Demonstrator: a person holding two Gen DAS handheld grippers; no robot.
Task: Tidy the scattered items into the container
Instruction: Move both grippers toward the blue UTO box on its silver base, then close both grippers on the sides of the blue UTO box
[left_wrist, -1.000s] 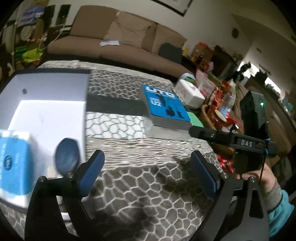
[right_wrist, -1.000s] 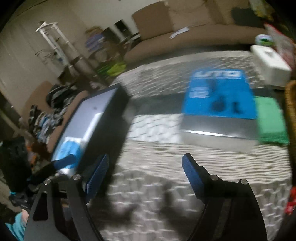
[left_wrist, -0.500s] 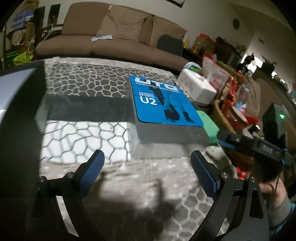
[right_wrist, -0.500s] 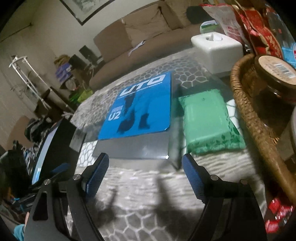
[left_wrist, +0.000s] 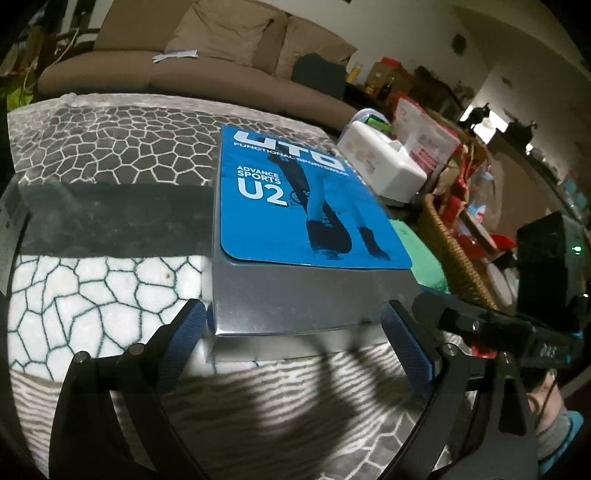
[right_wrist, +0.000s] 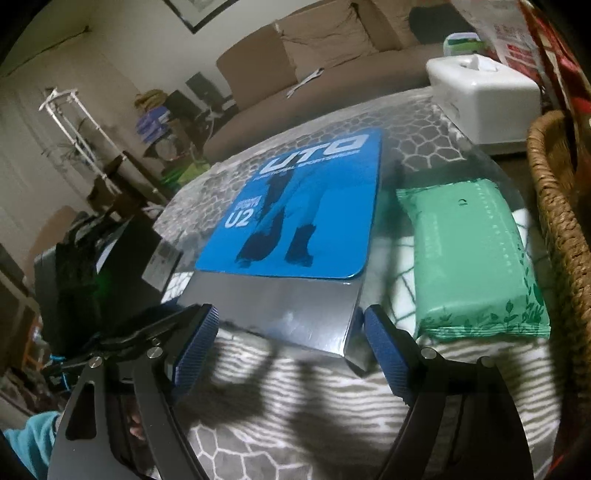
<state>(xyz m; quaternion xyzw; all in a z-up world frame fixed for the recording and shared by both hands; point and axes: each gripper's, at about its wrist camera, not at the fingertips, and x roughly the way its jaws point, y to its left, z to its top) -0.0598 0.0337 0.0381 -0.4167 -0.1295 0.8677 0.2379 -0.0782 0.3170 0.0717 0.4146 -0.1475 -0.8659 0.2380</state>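
The silver box with the blue UTO label (left_wrist: 295, 236) lies flat in the middle of the patterned tablecloth (left_wrist: 110, 147), its short near end turned toward both cameras. That end is the likely target: both claws sit just short of it, spread wide with nothing between the pads. The left gripper (left_wrist: 295, 343) straddles nearly the full width of the box's near face. The right gripper (right_wrist: 286, 347) is lined up on the box's near right corner, perhaps so the two can lift the wide box together, though that is a guess.

Just right of the box lies a green soft pack (right_wrist: 476, 258), and beyond that the rim of a wicker basket (right_wrist: 554, 206). A white tissue box (right_wrist: 484, 92) stands at the far right of the table. At the left edge of the right wrist view a dark container (right_wrist: 122, 258) shows; its inside is too dim to read.

A second ago the left wrist view looked at the container's white interior, with the box well off to the right. Now the box fills both views and sits close under the fingers, so both hands have swung across and dropped toward it, their jaws as wide as before.
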